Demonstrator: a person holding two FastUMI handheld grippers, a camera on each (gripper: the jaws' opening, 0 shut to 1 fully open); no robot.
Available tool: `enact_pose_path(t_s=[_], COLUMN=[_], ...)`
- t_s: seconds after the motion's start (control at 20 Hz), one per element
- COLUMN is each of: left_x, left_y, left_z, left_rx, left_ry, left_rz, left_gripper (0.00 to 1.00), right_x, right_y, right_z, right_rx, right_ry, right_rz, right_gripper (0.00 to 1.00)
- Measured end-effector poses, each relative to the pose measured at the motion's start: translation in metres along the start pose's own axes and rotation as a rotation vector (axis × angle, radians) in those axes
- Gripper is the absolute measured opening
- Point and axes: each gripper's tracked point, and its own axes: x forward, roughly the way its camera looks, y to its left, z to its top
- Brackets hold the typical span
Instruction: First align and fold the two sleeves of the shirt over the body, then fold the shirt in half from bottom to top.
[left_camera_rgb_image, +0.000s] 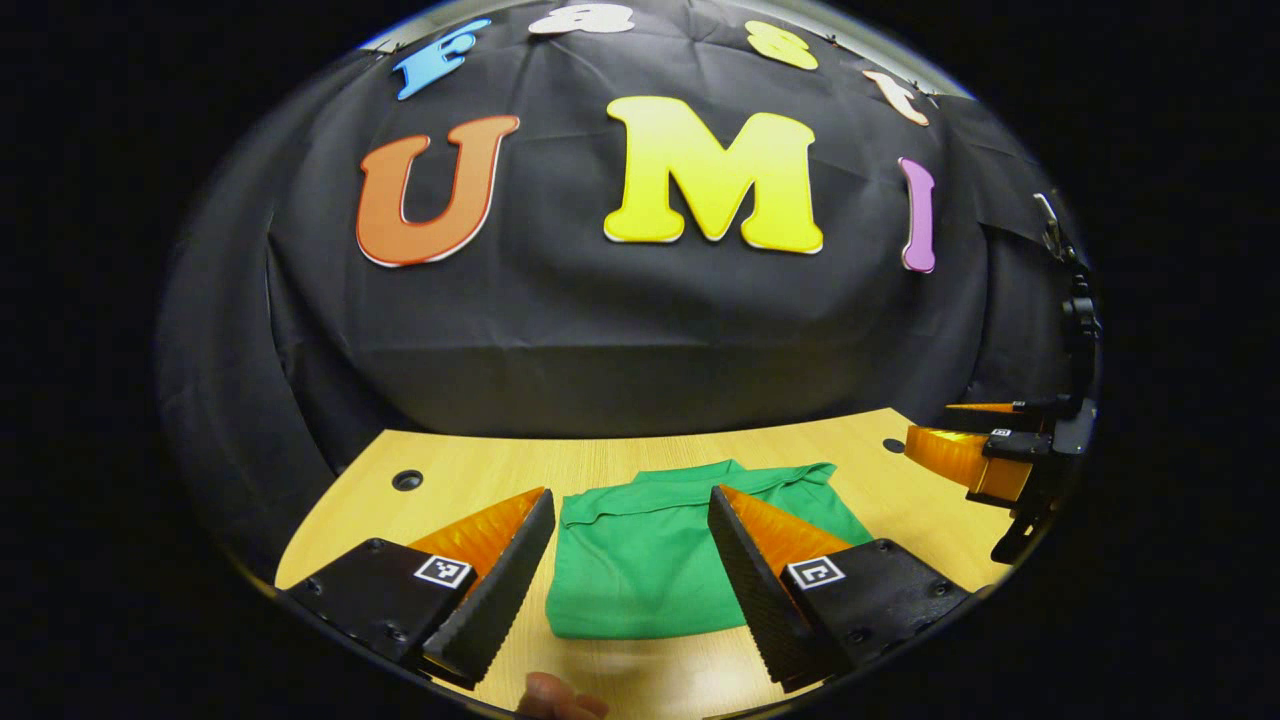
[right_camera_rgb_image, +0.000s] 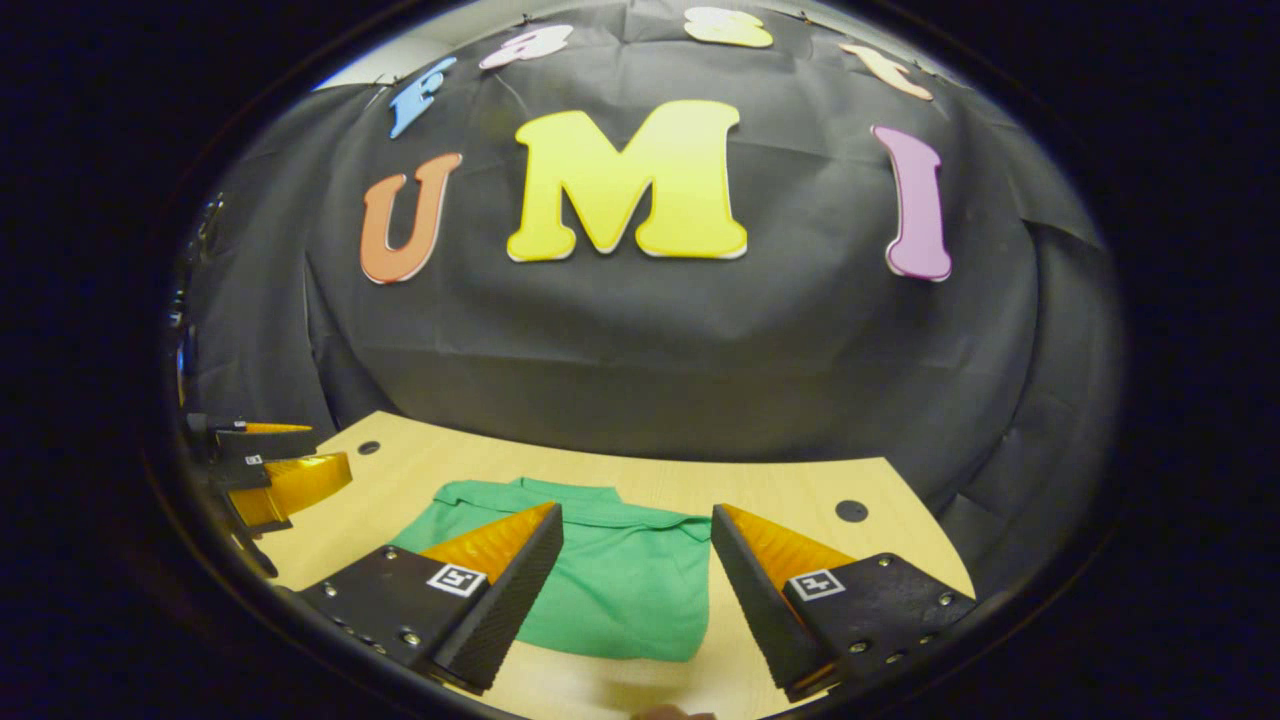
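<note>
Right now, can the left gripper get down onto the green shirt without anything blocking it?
Probably yes. The left gripper is open and points at the folded green shirt, which lies flat on the wooden table. The right gripper is off to the side, apart from the shirt.

hand-held gripper (left_camera_rgb_image: 630, 575): wedge fingers, square markers, screws.

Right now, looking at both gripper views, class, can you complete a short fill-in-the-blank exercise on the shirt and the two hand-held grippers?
1. The shirt lying on the table is ____ in colour.
2. The left hand-held gripper has its fingers ____, with nothing between them.
3. The right hand-held gripper hovers above the shirt without ____ it.
4. The table top is made of light ____.

Missing words: green; open; gripping; wood
</note>
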Motion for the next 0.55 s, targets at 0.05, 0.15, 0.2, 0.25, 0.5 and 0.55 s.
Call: enact_pose_path(t_s=[0.05,0.15,0.2,0.25,0.5,0.55], left_x=[-0.014,-0.04,-0.053,-0.065,-0.123,-0.134], left_y=[0.0,0.001,0.002,0.003,0.012,0.012], left_z=[0.007,0.021,0.027,0.033,0.052,0.054], left_rx=[0.006,0.009,0.01,0.015,-0.009,-0.018], left_ry=[-0.02,-0.057,-0.077,-0.094,-0.168,-0.18], left_rz=[0.007,0.017,0.024,0.031,0.071,0.072], left_gripper=[0.98,0.98,0.98,0.98,0.98,0.98], right_x=[-0.015,-0.042,-0.055,-0.068,-0.128,-0.139], right_y=[0.003,0.009,0.012,0.015,0.027,0.029], right_z=[0.008,0.02,0.027,0.033,0.048,0.048], right_rx=[-0.006,-0.011,-0.01,-0.013,-0.025,-0.025], right_ry=[-0.021,-0.056,-0.075,-0.088,-0.15,-0.158], right_rz=[0.002,0.004,0.006,0.008,0.0,-0.001], right_gripper=[0.94,0.94,0.93,0.93,0.94,0.94])
